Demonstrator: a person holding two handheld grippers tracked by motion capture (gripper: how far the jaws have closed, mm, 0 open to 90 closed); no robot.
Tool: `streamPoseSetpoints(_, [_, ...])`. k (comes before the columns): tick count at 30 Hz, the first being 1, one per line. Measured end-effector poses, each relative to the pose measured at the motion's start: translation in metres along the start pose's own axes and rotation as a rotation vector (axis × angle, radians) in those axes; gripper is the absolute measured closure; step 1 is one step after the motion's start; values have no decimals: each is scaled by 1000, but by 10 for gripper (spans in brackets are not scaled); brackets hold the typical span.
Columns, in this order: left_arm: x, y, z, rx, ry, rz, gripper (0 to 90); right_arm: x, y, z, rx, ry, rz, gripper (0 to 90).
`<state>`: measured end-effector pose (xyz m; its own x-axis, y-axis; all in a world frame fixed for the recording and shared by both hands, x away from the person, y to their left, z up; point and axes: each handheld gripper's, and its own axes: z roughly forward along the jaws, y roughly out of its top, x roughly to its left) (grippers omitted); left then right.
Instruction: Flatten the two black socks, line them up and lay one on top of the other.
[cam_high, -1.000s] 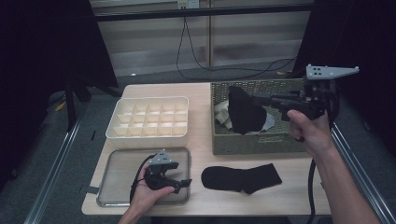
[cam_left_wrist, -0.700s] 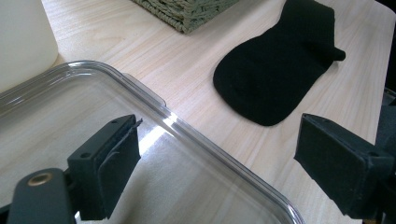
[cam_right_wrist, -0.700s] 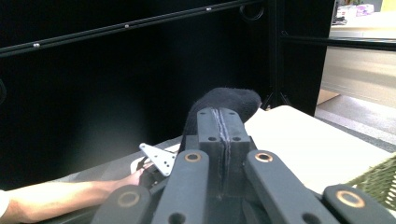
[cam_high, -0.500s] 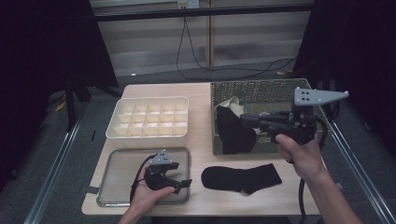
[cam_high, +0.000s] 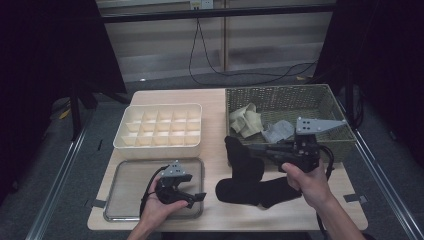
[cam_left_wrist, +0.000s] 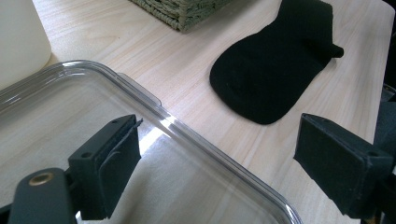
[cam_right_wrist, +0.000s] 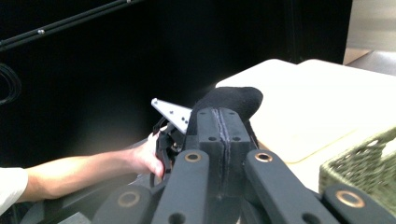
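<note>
Your right gripper (cam_high: 257, 150) clamps a black sock (cam_high: 240, 160), hanging upright over its flat mate (cam_high: 260, 192), whose length runs left-right; your left gripper (cam_high: 192, 197) rests open on the tray (cam_high: 125, 172).

Divider box (cam_high: 159, 126) left of basket (cam_high: 300, 100)

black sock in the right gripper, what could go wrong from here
The right gripper is shut on only an edge of the hanging black sock, so it might slip free. It dangles over the flat black sock on the wooden table and could land bunched on it. The open left gripper rests over the clear plastic tray, too far to help.
</note>
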<state>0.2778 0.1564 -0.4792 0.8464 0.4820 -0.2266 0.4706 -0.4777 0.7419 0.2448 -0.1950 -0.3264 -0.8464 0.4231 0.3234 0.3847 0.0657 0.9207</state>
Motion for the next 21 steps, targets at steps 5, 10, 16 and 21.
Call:
streamPoseSetpoints(5, [0, 0, 0, -4, 3, -3, 140, -3, -14, 10, 18, 9, 25, 890])
streamPoseSetpoints(10, [0, 0, -1, -3, 3, -3, 142, -3, -30, 20, 39, 20, 49, 890])
streamPoseSetpoints(16, [0, 0, 0, 1, -5, 1, 153, -5, -49, 25, 68, 3, 62, 891])
streamPoseSetpoints(21, [0, 0, 1, 7, -3, 2, 156, -11, -65, 22, 89, -16, 98, 891])
